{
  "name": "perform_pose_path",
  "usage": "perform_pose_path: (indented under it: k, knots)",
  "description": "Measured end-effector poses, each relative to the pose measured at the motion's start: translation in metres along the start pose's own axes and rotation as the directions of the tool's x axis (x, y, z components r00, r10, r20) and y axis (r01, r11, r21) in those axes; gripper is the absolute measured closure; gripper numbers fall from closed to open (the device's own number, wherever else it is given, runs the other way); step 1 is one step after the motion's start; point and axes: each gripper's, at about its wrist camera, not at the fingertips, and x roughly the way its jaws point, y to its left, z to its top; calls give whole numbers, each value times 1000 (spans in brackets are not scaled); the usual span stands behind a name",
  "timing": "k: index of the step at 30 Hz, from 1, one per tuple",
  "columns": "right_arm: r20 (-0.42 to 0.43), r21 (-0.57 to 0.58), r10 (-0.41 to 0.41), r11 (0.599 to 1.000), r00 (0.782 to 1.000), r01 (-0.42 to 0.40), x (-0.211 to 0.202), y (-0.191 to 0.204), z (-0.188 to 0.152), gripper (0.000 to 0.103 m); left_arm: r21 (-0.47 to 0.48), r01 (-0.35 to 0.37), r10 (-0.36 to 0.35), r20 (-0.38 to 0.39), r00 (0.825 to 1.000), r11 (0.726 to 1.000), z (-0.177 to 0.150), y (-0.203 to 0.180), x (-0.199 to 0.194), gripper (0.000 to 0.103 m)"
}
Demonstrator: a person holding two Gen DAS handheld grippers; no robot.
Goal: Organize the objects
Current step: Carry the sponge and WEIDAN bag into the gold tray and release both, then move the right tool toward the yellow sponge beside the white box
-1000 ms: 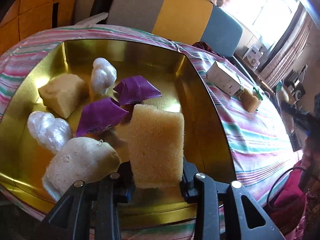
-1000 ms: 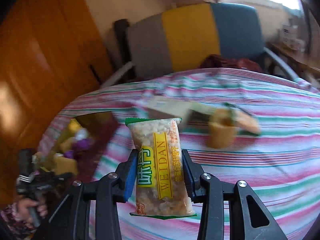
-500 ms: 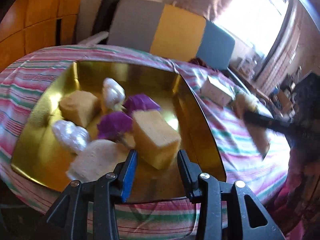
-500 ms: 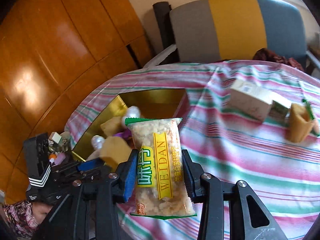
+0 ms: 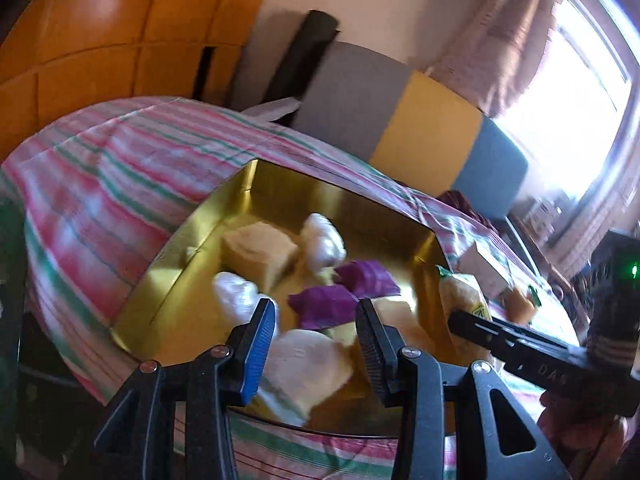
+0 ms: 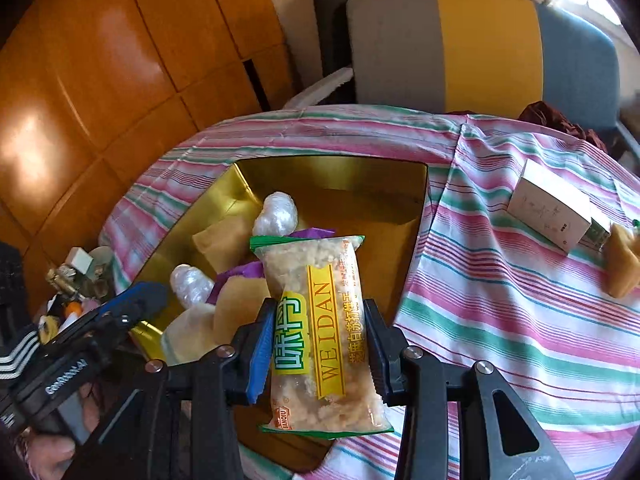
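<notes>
Right tool point(image 6: 316, 344): clamped on snack pack point(image 6: 320, 332) above gold tray point(image 6: 340, 172). Left tool point(image 5: 316, 344): empty, narrow gap. Risk: pack landing on tray rim, tipping out.

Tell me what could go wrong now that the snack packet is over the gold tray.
The right tongs are shut on the snack packet above a gold tray already crowded with sponges and purple wrappers, so a drop here may land it on top or tip it over the rim. The empty left tongs sit close at the tray's near corner, and the two tools could bump. Squeezing may crush the crumbly snack.
</notes>
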Motion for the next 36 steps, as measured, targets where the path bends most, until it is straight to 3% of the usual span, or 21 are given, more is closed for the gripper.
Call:
perform_pose_path:
  k: [8, 14, 22, 29, 32, 36]
  knots:
    - [4, -27, -89, 996, 996, 89, 14, 6, -2, 60, -18, 0, 0, 15, 1000, 1000, 3, 4, -2, 61]
    - [12, -9, -55, 998, 998, 55, 10, 1, -6, 55, -7, 0, 0, 15, 1000, 1000, 2, 1, -4, 61]
    - [9, -69, -44, 997, 999, 44, 16, 22, -5, 52, -44, -14, 15, 37, 999, 999, 4, 9, -8, 61]
    - [-22, -206, -86, 975, 996, 80, 21, 51, -23, 50, -46, -17, 19, 41, 999, 999, 5, 10, -9, 61]
    - [17, -165, -56, 985, 998, 58, 7, 46, -27, 49, -40, -22, 24, 48, 999, 999, 6, 9, -11, 61]
    - [62, -114, -75, 990, 995, 82, -12, 33, -22, 42, -32, -22, 24, 43, 999, 999, 4, 7, -10, 61]
